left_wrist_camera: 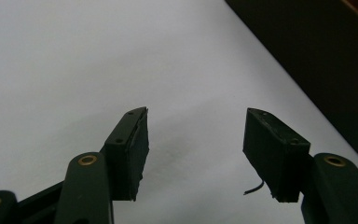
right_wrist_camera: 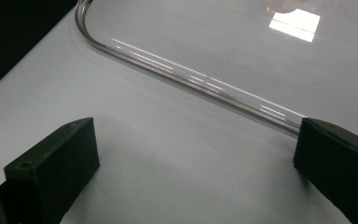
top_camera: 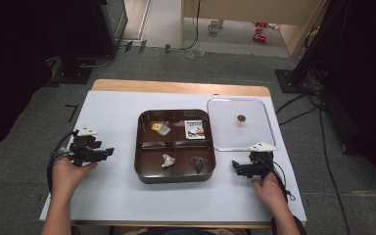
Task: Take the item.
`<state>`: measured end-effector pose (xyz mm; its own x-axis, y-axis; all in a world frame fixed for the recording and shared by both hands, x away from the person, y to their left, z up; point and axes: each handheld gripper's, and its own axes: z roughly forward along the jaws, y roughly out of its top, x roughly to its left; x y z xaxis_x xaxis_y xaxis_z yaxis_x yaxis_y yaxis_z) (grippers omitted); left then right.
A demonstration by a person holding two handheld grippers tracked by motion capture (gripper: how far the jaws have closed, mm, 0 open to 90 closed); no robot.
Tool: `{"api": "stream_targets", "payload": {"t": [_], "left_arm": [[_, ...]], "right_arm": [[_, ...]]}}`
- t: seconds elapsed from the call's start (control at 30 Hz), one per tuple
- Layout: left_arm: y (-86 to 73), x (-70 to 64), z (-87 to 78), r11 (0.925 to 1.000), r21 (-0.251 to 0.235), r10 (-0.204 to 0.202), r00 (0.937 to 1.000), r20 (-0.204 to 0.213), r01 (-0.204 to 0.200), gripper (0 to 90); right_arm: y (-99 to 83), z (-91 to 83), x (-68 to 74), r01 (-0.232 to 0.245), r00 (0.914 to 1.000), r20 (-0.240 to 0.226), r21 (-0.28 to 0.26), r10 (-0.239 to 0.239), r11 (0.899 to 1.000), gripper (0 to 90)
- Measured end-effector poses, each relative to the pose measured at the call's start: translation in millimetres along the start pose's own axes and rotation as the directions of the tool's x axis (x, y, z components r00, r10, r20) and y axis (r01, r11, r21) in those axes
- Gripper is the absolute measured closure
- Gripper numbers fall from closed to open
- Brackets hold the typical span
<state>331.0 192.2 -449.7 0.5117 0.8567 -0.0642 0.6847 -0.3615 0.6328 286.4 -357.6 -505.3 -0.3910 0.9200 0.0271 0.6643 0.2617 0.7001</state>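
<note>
A dark brown four-compartment tray (top_camera: 175, 177) sits mid-table. Its far-left cell holds a yellow and clear packet (top_camera: 159, 128) and its far-right cell a printed card packet (top_camera: 195, 129). A white piece (top_camera: 167, 161) lies near left, a dark piece (top_camera: 198, 164) near right. A clear lid (top_camera: 225, 132) with a brown knob (top_camera: 241, 118) lies flat to the tray's right. My left gripper (top_camera: 107, 152) rests left of the tray, open and empty (left_wrist_camera: 198, 113). My right gripper (top_camera: 236, 166) stands open and empty (right_wrist_camera: 198, 126), just short of the lid's rim (right_wrist_camera: 191, 77).
A white sheet (top_camera: 112, 117) covers the table; bare wood (top_camera: 176, 87) shows along the far edge. The tray's dark wall (left_wrist_camera: 317, 46) rises beyond the left jaws. Cables trail from both grippers. Black stands and cables lie on the floor around.
</note>
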Motion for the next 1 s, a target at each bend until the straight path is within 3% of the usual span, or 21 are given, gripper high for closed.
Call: {"api": "stream_targets", "payload": {"t": [0.53,1.0], "left_arm": [[17.7,-24.0,-5.9,0.9976,-0.026,0.066,0.9965,0.051,-0.064,40.9],[33.8,-42.7,-10.6,0.9933,-0.063,0.104,0.9867,0.125,-0.097,40.4]], "right_arm": [[0.1,0.0,-0.1,0.0,1.0,0.0,0.001,0.0,1.0,0.0],[0.0,0.0,-0.1,0.0,1.0,0.0,0.0,0.0,1.0,0.0]]}}
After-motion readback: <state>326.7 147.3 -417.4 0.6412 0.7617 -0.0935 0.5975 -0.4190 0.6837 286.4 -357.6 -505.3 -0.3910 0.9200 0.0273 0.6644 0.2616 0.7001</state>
